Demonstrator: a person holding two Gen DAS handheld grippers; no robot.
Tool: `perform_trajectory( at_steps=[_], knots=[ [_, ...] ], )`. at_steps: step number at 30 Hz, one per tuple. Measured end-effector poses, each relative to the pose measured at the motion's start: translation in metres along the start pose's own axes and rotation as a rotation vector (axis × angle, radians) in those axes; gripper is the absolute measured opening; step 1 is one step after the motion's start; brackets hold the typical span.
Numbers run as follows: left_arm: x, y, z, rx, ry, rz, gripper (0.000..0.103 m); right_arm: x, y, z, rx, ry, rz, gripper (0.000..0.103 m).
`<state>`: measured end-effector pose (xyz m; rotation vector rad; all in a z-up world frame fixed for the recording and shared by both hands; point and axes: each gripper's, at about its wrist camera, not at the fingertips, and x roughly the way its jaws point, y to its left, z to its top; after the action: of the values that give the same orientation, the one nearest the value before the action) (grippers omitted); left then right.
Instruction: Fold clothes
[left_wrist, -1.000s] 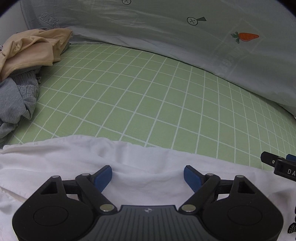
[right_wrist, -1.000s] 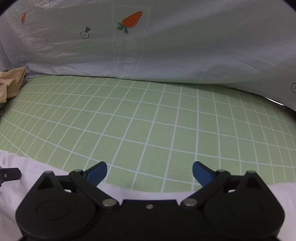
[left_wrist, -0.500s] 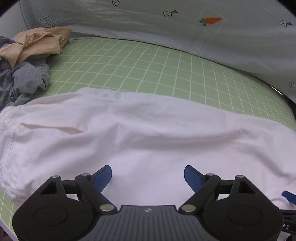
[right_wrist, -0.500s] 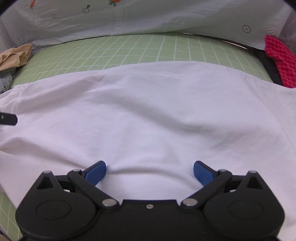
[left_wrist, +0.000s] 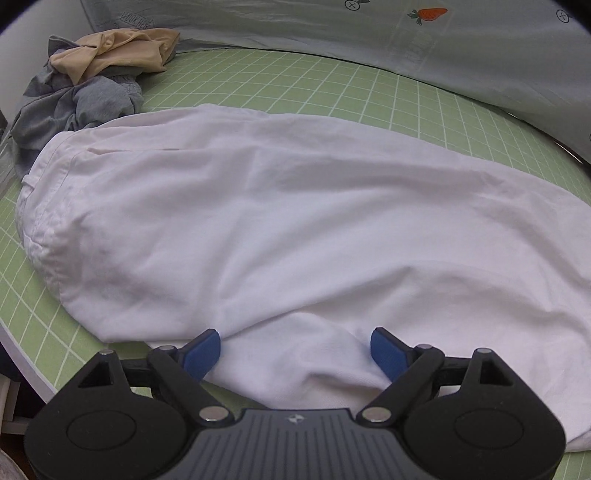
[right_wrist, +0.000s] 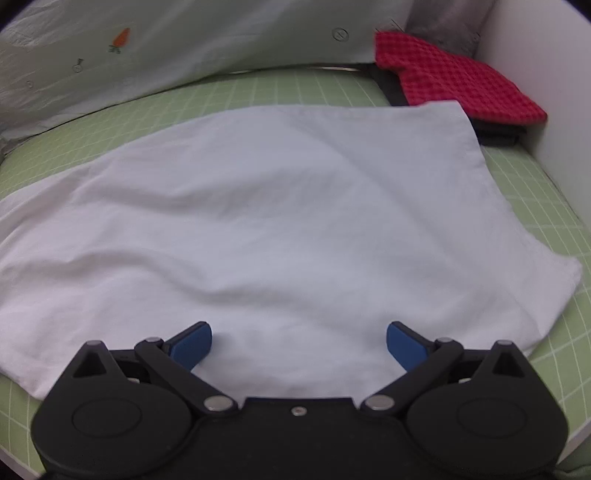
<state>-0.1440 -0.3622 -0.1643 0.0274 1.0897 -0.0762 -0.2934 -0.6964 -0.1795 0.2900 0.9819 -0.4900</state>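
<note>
— Where's the garment they're folding?

— The white garment lies spread across the green grid mat, filling most of it. From the left side I see its rounded, seamed end at the far left, close to the mat's edge, and a soft fold bunched at the near edge.

— And from the other side?

— There the same white cloth ends in a straight hem with two corners, one at the back near a red checked cloth, one at the right over the mat. The picture is a little blurred there.

— What are the claws doing?

— The left gripper hangs over the near edge with its blue pads spread wide. A bump of white fabric sits between them, but the pads don't press it. The right gripper is spread just as wide over the cloth, pinching nothing.

— Anything else around?

— At the back left corner, a heap: a tan garment on top of a grey garment, the grey one just beside the white one's end. Behind the mat runs a pale sheet printed with a small carrot. On the right, a white wall stands beside the red cloth.
</note>
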Motion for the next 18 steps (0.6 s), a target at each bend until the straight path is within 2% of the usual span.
perform_trajectory(
  at_steps=[1,4,7,10,14,18],
  knots=[
    [-0.001,0.002,-0.002,-0.021,0.004,-0.007,0.089,0.007,-0.011,-0.003,0.026,0.040,-0.005,0.103],
    [-0.006,0.010,-0.007,-0.079,0.006,-0.033,0.089,0.005,-0.016,-0.015,-0.032,0.042,0.002,0.103],
    [-0.013,0.020,-0.011,-0.134,0.001,-0.064,0.089,-0.001,-0.010,-0.019,-0.031,0.059,0.010,0.103],
    [-0.018,0.039,-0.014,-0.238,-0.005,-0.108,0.089,-0.004,0.000,-0.018,-0.061,0.066,-0.006,0.103],
    [-0.024,0.067,-0.012,-0.322,-0.030,-0.122,0.089,-0.012,0.019,-0.004,-0.067,0.003,-0.024,0.103],
    [-0.031,0.105,0.001,-0.347,-0.063,-0.095,0.090,-0.015,0.047,0.008,-0.033,-0.021,-0.016,0.103]
  ],
)
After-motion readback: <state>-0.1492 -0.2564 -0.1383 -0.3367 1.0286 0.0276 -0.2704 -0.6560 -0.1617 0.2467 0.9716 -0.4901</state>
